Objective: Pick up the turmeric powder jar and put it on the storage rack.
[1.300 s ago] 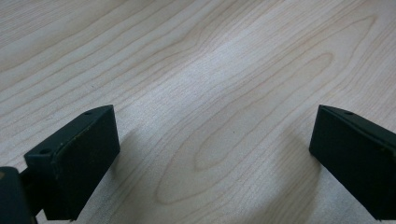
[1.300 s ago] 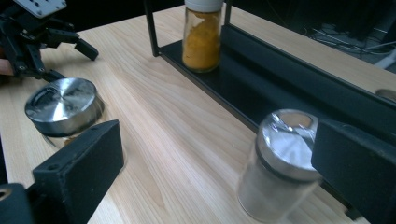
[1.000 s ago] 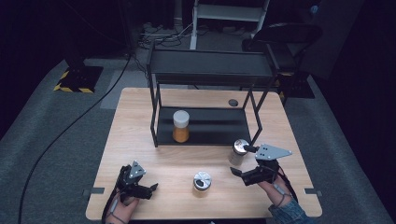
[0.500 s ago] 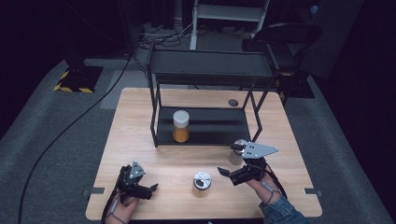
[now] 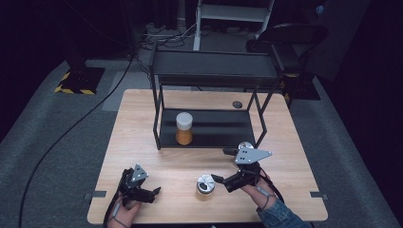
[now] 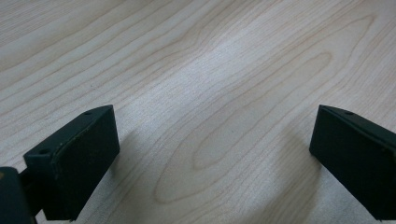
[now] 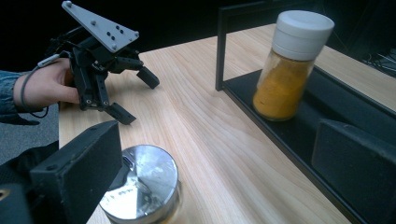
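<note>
"High view, near edge of the table: my right gripper (image 5: 220,165) hangs with its jaws spread wide, nothing between them, and the small metal-lidded jar (image 5: 206,184) stands just beside its lower jaw tip," I tell the desk.

"And your left one?"

"The left gripper (image 5: 151,192) sits low over bare wood on the far side of the jar from the right one, well apart from it. The left gripper view shows its jaws wide as well, and empty."

"Which way does the jar point?"

"Upright. Its long axis runs straight up from the table (image 5: 142,123) and the shiny lid faces up. In the right gripper view the jar (image 7: 140,189) is close against the inner face of my left-hand jaw, not yet centred in the gap."

"How do you expect it to handle?"

"I judge it stiff, smooth and fairly light: a glass body that could slip or crack, under a slick, rounded cap. I would close across the round glass wall below the lid rather than on the lid."

"Anything else ahead of you?"

"A white-capped spice jar (image 7: 289,65) stands upright on the black rack's (image 5: 218,128) lower shelf, ahead of the right gripper."
</note>
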A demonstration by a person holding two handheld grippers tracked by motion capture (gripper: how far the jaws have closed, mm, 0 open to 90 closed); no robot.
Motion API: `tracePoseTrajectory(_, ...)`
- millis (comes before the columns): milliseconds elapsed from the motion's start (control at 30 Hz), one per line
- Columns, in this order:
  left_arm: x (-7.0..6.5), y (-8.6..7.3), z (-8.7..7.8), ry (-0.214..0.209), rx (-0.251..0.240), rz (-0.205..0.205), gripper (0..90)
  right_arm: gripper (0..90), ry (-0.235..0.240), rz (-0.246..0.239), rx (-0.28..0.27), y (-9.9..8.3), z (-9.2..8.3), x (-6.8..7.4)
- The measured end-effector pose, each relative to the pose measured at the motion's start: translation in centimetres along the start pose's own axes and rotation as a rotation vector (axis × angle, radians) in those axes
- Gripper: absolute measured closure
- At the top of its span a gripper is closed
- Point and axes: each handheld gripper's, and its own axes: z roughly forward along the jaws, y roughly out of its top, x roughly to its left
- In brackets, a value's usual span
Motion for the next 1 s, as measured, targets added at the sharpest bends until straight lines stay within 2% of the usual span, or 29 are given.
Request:
tracePoseTrajectory(300, 0.0, 0.0, 0.0, 0.0, 0.0, 0.0, 1.5, 1.0, 0.036, 0.009, -0.006, -0.1, 1.0, 0.4)
tracePoseTrajectory(567, 0.0, 0.0, 0.0, 0.0, -0.002, 0.002, 1.5, 1.1, 0.05, -0.005, 0.001, -1.0, 1.9, 1.1)
tracePoseTrajectory(1000, 0.0, 0.0, 0.0, 0.0, -0.001, 0.002, 1.5, 1.5, 0.076, -0.011, 0.059, -2.1, 3.3, 1.6)
